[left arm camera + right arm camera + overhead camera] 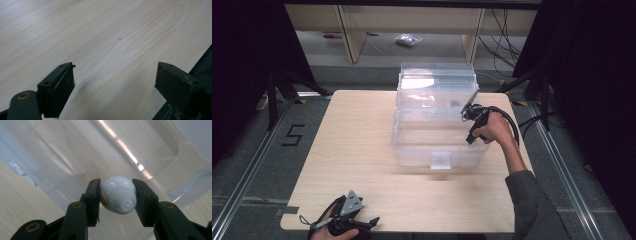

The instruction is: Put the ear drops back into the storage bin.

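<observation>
A clear plastic storage box (pixel 412 145) with its lid raised stands on the far middle of the wooden table (pixel 352 150). My right gripper (pixel 460 106) hangs over the box's right side, shut on a small white bottle (pixel 118 194) with a nozzle cap, held above the box's open inside (pixel 140 147). My left gripper (pixel 115 82) rests low at the table's near left corner (pixel 373 220), jaws wide apart over bare wood with nothing between them.
The near table edge runs just right of the left gripper (pixel 200 62). Dark curtains and stands flank the table. Wooden shelf legs (pixel 354 37), a small bag (pixel 408 40) and cables (pixel 504 45) lie on the floor behind it.
</observation>
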### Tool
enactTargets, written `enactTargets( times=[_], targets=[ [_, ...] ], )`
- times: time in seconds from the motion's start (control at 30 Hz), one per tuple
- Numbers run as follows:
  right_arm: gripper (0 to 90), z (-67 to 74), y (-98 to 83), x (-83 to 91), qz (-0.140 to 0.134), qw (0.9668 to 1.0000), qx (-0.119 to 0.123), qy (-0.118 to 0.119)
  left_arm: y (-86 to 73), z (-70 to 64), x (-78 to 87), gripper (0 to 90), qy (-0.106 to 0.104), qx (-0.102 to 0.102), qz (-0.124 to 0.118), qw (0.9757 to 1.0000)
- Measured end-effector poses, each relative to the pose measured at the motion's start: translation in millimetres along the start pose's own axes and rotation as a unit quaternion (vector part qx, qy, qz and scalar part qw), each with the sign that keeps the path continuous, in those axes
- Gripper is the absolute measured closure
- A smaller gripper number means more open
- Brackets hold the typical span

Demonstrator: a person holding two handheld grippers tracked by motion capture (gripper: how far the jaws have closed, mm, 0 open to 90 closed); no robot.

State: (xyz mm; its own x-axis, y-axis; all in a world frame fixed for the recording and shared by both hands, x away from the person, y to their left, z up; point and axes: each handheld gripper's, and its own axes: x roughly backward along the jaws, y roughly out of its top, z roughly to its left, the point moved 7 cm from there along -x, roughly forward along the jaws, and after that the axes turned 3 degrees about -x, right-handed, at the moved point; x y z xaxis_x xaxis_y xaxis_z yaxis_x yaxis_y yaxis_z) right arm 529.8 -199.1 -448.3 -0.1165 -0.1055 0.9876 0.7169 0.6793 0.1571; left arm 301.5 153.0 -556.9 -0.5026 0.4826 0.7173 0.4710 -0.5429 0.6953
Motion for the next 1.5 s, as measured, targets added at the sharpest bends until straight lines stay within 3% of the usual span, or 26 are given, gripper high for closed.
enactTargets(
  times=[0.1, 0.17, 0.27, 0.33, 0.43, 0.47, 0.6, 0.67, 0.93, 1.0, 1.1, 1.13, 1.27, 1.3, 1.33, 1.43, 1.5],
  targets=[
    [60.2, 2.3, 2.8, -4.0, 0.009, 0.9999, -0.012, 0.004, -0.2, 0.2, 0.2, 15.1, 0.0, -0.002, 0.001, 1.0],
    [60.2, 2.1, 3.9, -6.8, 0.014, 0.9998, -0.015, 0.003, -2.4, 3.2, 2.8, 15.0, -0.001, -0.023, 0.019, 0.9995],
    [60.2, 1.5, 4.9, -10.2, 0.015, 0.9997, -0.017, 0.004, -2.3, 3.3, 2.7, 15.1, -0.001, -0.023, 0.019, 0.9996],
    [60.2, 2.3, 4.7, -14.1, 0.021, 0.9992, -0.034, 0.006, -2.3, 3.1, 2.6, 15.1, -0.001, -0.022, 0.019, 0.9996],
    [60.2, -0.1, 4.6, -19.4, 0.02, 0.9995, -0.023, 0.011, -2.3, 3.1, 2.7, 15.1, -0.001, -0.023, 0.019, 0.9996],
    [60.2, -0.3, 3.4, -21.7, 0.022, 0.9993, -0.027, 0.012, 0.5, -0.7, -0.4, 15.1, -0.002, 0.004, -0.003, 1.0],
    [60.2, -1.9, 3.3, -25.0, 0.019, 0.9996, -0.015, 0.016, -1.0, 0.6, 0.6, 15.1, -0.002, -0.008, 0.008, 0.9999],
    [60.2, -2.9, 2.7, -25.7, 0.025, 0.9993, -0.025, 0.011, -1.7, 2.0, 1.8, 15.1, -0.001, -0.016, 0.014, 0.9998],
    [60.2, -3.5, 2.5, -31.0, 0.028, 0.9992, -0.028, 0.008, -0.8, 0.8, 1.0, 15.1, -0.001, -0.009, 0.007, 0.9999],
    [60.2, -2.4, 1.8, -33.8, 0.032, 0.9989, -0.031, 0.012, -2.3, 2.9, 2.6, 15.1, -0.002, -0.023, 0.019, 0.9995],
    [60.1, -0.6, 1.5, -36.8, 0.039, 0.9983, -0.041, 0.01, -2.3, 2.9, 2.4, 15.1, -0.001, -0.023, 0.019, 0.9996],
    [60.2, -2.8, 1.5, -39.3, 0.035, 0.9989, -0.03, 0.011, -2.3, 2.8, 2.3, 15.1, -0.001, -0.022, 0.019, 0.9996],
    [60.1, -3.3, 1.5, -43.1, 0.039, 0.9987, -0.033, 0.011, -2.3, 2.8, 2.5, 15.1, -0.001, -0.022, 0.019, 0.9996],
    [60.1, -5.7, 1.5, -44.0, 0.036, 0.9991, -0.02, 0.013, -2.3, 2.8, 2.5, 15.1, -0.001, -0.023, 0.019, 0.9996],
    [60.1, -3.7, 1.4, -43.2, 0.044, 0.9983, -0.037, 0.008, -2.3, 2.7, 2.4, 15.1, -0.001, -0.022, 0.019, 0.9996],
    [60.1, -5.4, 2.3, -44.8, 0.039, 0.9988, -0.028, 0.008, -1.8, 1.9, 1.9, 15.1, -0.002, -0.018, 0.015, 0.9997],
    [60.1, -3.0, 2.7, -44.9, 0.043, 0.9981, -0.042, 0.007, -1.4, 1.4, 1.7, 15.1, -0.002, -0.015, 0.012, 0.9998]
  ],
)
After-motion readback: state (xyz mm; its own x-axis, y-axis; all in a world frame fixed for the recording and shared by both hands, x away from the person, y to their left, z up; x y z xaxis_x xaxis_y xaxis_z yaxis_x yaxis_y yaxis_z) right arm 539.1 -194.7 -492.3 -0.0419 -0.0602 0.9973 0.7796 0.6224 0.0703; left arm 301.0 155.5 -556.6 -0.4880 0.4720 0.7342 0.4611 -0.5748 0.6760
